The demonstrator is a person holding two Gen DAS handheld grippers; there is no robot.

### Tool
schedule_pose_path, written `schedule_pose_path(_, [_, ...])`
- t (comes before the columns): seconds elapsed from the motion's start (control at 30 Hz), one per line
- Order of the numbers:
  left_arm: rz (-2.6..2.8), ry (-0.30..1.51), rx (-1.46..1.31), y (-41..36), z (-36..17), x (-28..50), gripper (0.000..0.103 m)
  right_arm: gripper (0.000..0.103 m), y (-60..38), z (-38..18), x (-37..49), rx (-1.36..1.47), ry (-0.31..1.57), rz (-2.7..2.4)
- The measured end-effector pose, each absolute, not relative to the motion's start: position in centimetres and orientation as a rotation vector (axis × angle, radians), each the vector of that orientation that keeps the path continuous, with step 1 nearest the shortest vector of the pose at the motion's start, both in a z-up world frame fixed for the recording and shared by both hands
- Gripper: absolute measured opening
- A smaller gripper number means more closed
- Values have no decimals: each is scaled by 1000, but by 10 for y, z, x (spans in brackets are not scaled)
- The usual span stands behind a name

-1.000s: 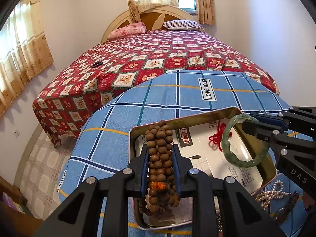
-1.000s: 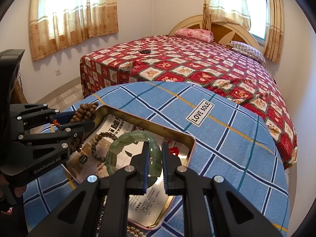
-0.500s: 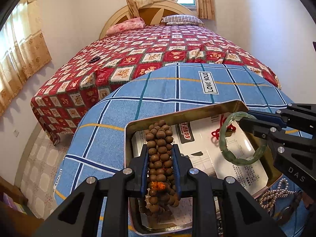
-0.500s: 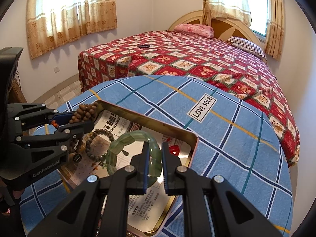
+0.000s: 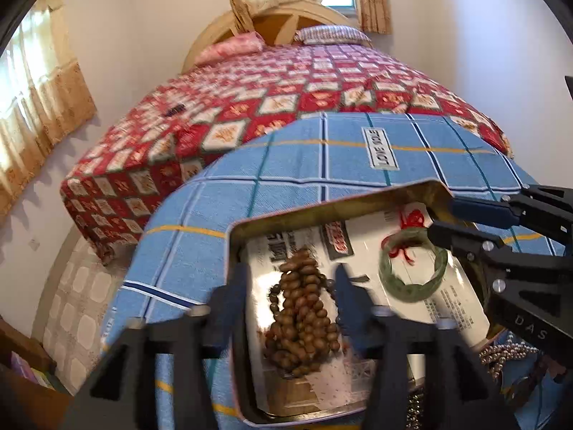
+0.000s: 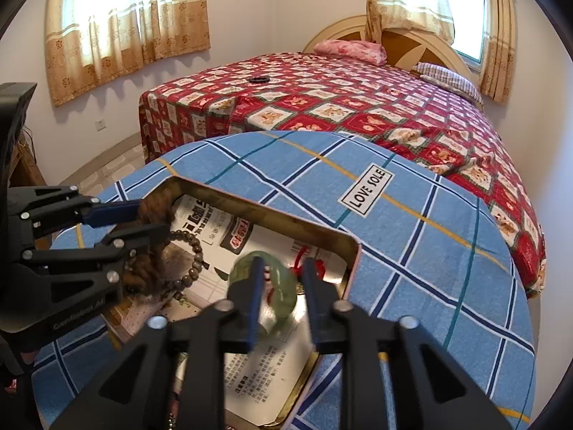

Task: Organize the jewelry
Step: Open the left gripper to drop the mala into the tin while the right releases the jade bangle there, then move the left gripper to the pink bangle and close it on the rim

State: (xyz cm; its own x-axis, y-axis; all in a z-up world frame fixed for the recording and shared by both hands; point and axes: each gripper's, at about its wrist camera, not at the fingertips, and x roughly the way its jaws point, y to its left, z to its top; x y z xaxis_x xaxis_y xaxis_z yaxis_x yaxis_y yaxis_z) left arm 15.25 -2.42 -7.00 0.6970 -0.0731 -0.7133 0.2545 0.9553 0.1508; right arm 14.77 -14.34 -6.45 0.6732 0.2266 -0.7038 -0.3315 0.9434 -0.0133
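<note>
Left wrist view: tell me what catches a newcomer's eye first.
The heap of brown wooden beads lying in the gold tin tray, between the left claw's just-opened jaws. Beside it, to its right, lies the green jade bangle. Behind looms the red patchwork bed.

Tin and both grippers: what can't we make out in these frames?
- Left gripper: fingers motion-blurred in left wrist view as jaws just opened; contact with brown beads unclear.
- Bangle: right wrist view, partly behind a blurred finger of the just-opening right gripper.
- Pearls: left wrist view, mostly hidden by right gripper.
- Tin near corner: cut off by gripper bodies.
</note>
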Motion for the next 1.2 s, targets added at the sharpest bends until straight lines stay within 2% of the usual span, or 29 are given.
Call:
schedule_pose_path(0.03, [-181,767,247,-24,-68,151,69,33,-144,-64,147,-141,770,314])
schedule_pose_path(0.17, [-187,759,251,-24,-64,147,70,48,-147,-62,144,-135,756,297])
schedule_pose_path(0.5, [-145,782,243,-17,-68,142,70,52,-151,-61,136,-133,754,280])
schedule_pose_path(0.57, [-136,782,239,-14,-67,137,70,56,-153,-59,131,-136,749,276])
schedule_pose_path(1.03, [-164,819,227,-20,-80,48,70,71,-187,-65,62,-142,769,214])
schedule_pose_path(1.2, [-179,858,205,-26,-94,34,70,71,-201,-75,37,-105,789,204])
